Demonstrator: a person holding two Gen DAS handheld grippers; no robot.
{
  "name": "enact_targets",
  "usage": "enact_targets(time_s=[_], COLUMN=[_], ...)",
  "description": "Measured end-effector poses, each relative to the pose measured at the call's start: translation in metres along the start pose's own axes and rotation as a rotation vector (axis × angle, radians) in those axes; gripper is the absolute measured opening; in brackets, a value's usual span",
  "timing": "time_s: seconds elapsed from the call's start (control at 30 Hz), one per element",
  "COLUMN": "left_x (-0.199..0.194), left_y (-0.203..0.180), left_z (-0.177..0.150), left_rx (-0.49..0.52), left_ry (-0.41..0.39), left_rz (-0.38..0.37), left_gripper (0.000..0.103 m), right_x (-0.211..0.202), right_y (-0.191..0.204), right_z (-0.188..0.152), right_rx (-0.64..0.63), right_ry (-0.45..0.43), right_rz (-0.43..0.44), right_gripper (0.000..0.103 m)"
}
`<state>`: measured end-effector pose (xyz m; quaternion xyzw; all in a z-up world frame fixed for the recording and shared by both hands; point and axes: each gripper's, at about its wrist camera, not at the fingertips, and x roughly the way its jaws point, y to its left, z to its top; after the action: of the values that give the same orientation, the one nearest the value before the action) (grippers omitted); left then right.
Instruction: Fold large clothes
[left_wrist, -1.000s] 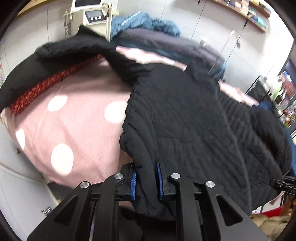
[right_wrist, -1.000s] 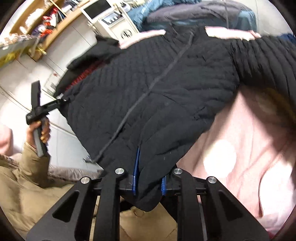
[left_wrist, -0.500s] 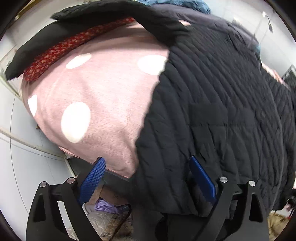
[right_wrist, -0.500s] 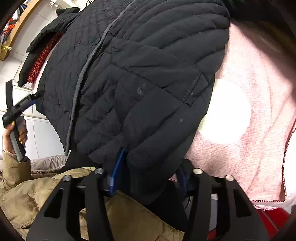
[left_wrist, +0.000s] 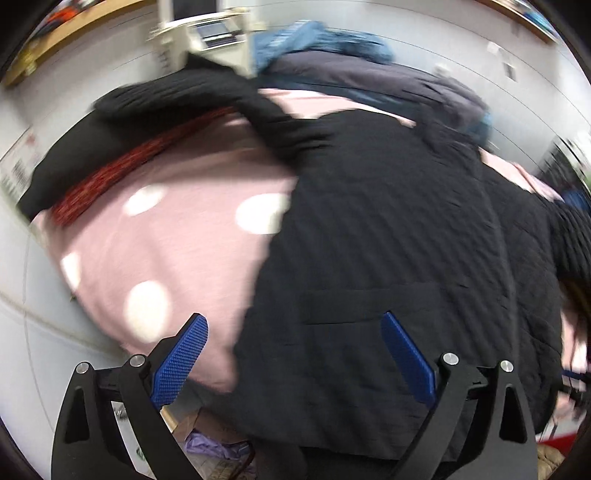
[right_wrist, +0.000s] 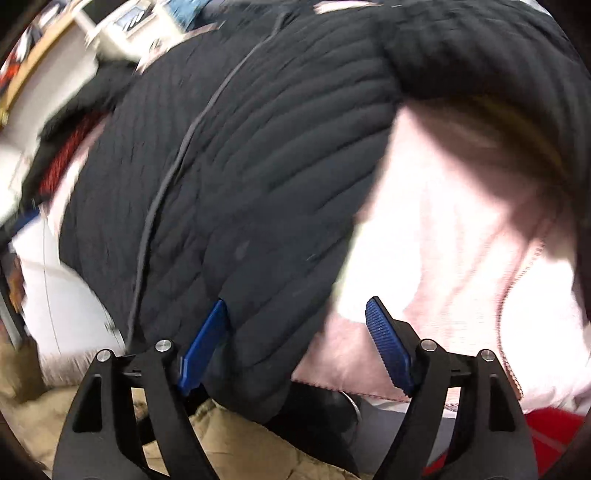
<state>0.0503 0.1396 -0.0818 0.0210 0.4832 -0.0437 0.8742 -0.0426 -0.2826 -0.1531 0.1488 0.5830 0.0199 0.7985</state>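
Observation:
A large black quilted jacket (left_wrist: 388, 229) lies spread on a pink blanket with white dots (left_wrist: 177, 240); its hem hangs over the near edge. It also shows in the right wrist view (right_wrist: 258, 166), zipper running up its middle. My left gripper (left_wrist: 293, 354) is open, its blue pads (left_wrist: 181, 358) wide apart over the hem and the blanket edge. My right gripper (right_wrist: 295, 343) is open, its left pad (right_wrist: 203, 343) against the hem, holding nothing.
A black garment with red lining (left_wrist: 110, 173) lies at the blanket's far left. Blue and grey clothes (left_wrist: 351, 62) are piled behind. White cabinets (left_wrist: 29, 332) stand to the left. A tan padded garment (right_wrist: 240, 443) is below the right gripper.
Both grippers were shut on the jacket's hem one second ago; both have opened and let it go. The jacket now rests on the blanket and both views tilted back up.

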Motion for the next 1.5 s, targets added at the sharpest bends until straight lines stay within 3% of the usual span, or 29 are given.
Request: enact_targets(time_s=[0.2, 0.37, 0.47, 0.63, 0.73, 0.83, 0.93, 1.0, 1.13, 1.2, 1.33, 1.43, 1.5], left_x=[0.002, 0.012, 0.027, 0.059, 0.066, 0.069, 0.073, 0.074, 0.075, 0.076, 0.077, 0.077, 0.076], left_y=[-0.090, -0.141, -0.165, -0.183, -0.184, -0.185, -0.185, -0.186, -0.186, -0.186, -0.186, -0.186, -0.186], left_z=[-0.006, -0.019, -0.030, -0.050, -0.055, -0.057, -0.060, -0.061, -0.068, -0.067, -0.065, -0.065, -0.065], left_rx=[0.187, 0.245, 0.279, 0.287, 0.274, 0.272, 0.269, 0.275, 0.288, 0.287, 0.285, 0.286, 0.285], left_ry=[0.013, 0.068, 0.118, 0.228, 0.226, 0.231, 0.227, 0.219, 0.213, 0.213, 0.216, 0.210, 0.207], left_rz=[-0.110, -0.191, -0.173, -0.161, -0.152, -0.154, -0.156, -0.148, -0.137, -0.142, -0.148, -0.142, -0.141], left_gripper=[0.093, 0.096, 0.096, 0.096, 0.097, 0.097, 0.097, 0.097, 0.097, 0.097, 0.097, 0.097, 0.097], right_x=[-0.041, -0.068, -0.085, -0.128, -0.150, -0.170, -0.180, -0.173, -0.153, -0.148, -0.145, -0.145, -0.146], right_y=[-0.046, -0.101, -0.120, -0.152, -0.167, -0.198, -0.232, -0.246, -0.262, -0.263, -0.256, -0.241, -0.229], right_z=[0.010, 0.006, -0.005, -0.019, -0.023, -0.032, -0.045, -0.051, -0.061, -0.063, -0.054, -0.048, -0.043], right_rx=[0.143, 0.285, 0.333, 0.325, 0.287, 0.373, 0.502, 0.553, 0.605, 0.596, 0.529, 0.486, 0.454], right_ry=[-0.184, -0.280, -0.334, -0.459, -0.514, -0.550, -0.563, -0.527, -0.494, -0.513, -0.512, -0.483, -0.471], right_rz=[-0.075, -0.144, -0.191, -0.343, -0.475, -0.541, -0.509, -0.467, -0.313, -0.284, -0.328, -0.293, -0.257], right_gripper=[0.077, 0.077, 0.077, 0.077, 0.077, 0.077, 0.077, 0.077, 0.077, 0.077, 0.058, 0.029, 0.016])
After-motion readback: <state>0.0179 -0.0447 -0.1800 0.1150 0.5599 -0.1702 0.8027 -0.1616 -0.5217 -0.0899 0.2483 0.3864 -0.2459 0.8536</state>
